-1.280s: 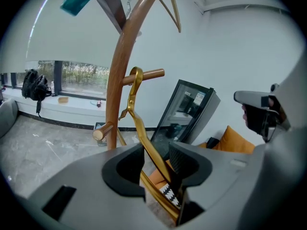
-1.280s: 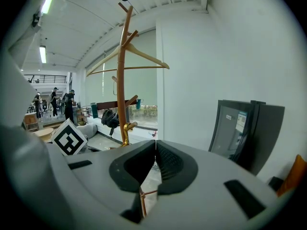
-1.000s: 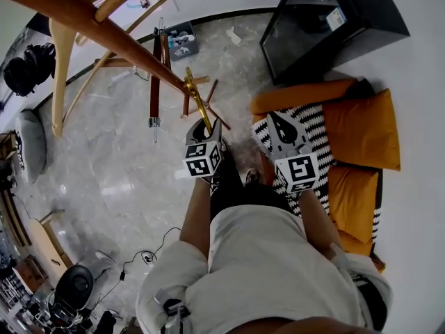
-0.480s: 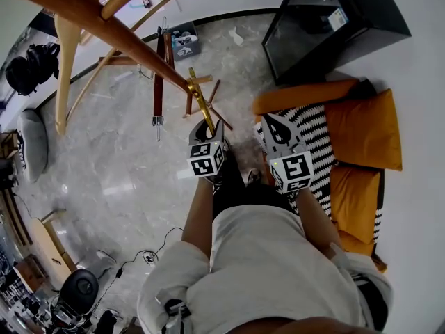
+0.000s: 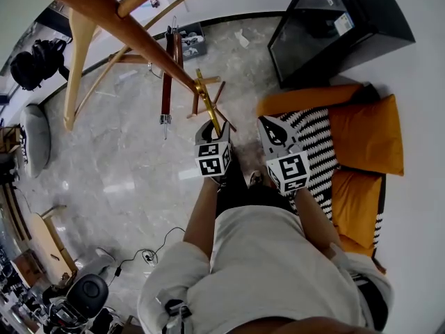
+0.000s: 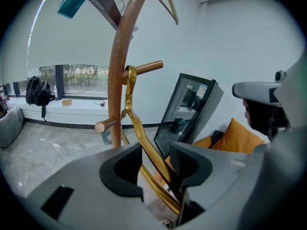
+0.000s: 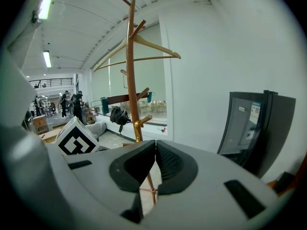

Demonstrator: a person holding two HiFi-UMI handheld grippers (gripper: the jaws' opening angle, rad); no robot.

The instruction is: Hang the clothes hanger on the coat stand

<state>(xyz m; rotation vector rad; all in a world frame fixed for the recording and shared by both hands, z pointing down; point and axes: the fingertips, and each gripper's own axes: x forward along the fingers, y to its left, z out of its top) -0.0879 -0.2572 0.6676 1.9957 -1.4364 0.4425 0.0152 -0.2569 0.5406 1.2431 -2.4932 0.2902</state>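
A: The clothes hanger [image 6: 138, 127] looks like metal, gold and glossy.

B: Yes. The coat stand [image 6: 117, 80] is smooth varnished wood (warm brown, with a slight sheen).

A: And the left hand-held gripper [image 6: 156, 159]?

B: Matt grey plastic, with black ribbed pads [image 6: 181, 159]. The floor [image 5: 125, 165] is polished stone, pale and reflective. The cushions [image 5: 365, 134] are orange cloth.

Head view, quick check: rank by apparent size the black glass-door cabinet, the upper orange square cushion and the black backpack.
1. black glass-door cabinet
2. upper orange square cushion
3. black backpack, smallest here, but it sits farther from the camera, so its true size is unsure.
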